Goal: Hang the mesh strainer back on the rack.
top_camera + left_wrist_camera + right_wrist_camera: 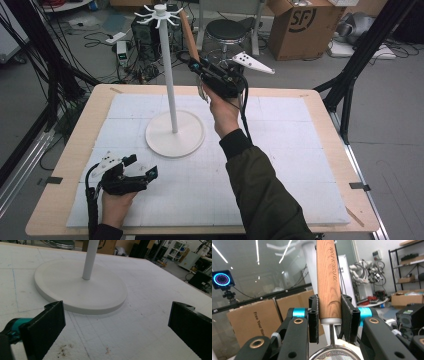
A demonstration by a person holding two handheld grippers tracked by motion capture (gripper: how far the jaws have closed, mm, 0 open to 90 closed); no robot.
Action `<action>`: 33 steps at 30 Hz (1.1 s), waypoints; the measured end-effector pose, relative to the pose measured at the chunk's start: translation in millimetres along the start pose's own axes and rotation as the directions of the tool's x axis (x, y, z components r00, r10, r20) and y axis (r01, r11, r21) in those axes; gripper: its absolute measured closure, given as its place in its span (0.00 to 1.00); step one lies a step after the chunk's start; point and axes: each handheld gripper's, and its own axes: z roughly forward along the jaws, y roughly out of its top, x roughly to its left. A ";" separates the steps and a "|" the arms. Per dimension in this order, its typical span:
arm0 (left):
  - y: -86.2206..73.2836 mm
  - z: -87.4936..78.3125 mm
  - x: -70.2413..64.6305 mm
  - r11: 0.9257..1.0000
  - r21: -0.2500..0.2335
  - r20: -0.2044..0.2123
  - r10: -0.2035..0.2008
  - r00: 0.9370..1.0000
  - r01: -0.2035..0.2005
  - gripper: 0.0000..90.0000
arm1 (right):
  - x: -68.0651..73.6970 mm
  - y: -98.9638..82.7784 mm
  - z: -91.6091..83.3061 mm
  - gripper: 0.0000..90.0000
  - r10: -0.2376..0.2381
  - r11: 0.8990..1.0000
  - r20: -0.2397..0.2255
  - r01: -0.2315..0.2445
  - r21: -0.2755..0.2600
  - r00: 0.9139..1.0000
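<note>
A white rack stands on the mat, with a round base (174,135) (80,290), a thin pole (168,70) (90,258) and hooks at the top (160,14). My right gripper (196,62) (329,310) is raised beside the pole's upper part and is shut on the wooden handle (188,32) (328,277) of a metal strainer. The handle points up toward the hooks, and the mesh bowl (335,353) hangs below the jaws. My left gripper (142,167) (117,325) rests low on the mat in front of the base, open and with nothing between its jaws.
A white foam mat (280,150) covers the wooden table (75,150). Beyond the far edge are a stool (225,32), a cardboard box (300,22) and cables on the floor. Black stand legs (350,75) rise at the right.
</note>
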 end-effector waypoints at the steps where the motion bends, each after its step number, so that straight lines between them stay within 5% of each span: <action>1: 0.0 -0.3 0.3 1.000 0.000 -0.003 0.002 1.000 -0.002 0.02 | 0.1 -1.0 0.9 0.79 -0.001 1.000 0.002 0.000 0.006 1.000; 19: -0.2 -0.5 -0.8 1.000 0.001 -0.004 0.006 1.000 -0.006 0.02 | -0.7 -4.2 4.1 0.77 -0.024 0.999 0.015 0.024 0.033 1.000; 24: -0.2 -0.9 -1.0 1.000 0.002 -0.003 0.005 1.000 -0.005 0.02 | -3.7 -6.5 4.7 0.52 -0.005 0.999 0.048 0.003 0.052 0.999; 33: -0.3 -0.6 -3.2 1.000 0.004 -0.003 0.016 1.000 -0.016 0.02 | -5.7 -10.2 -2.4 0.41 0.007 0.995 0.038 -0.011 0.104 0.999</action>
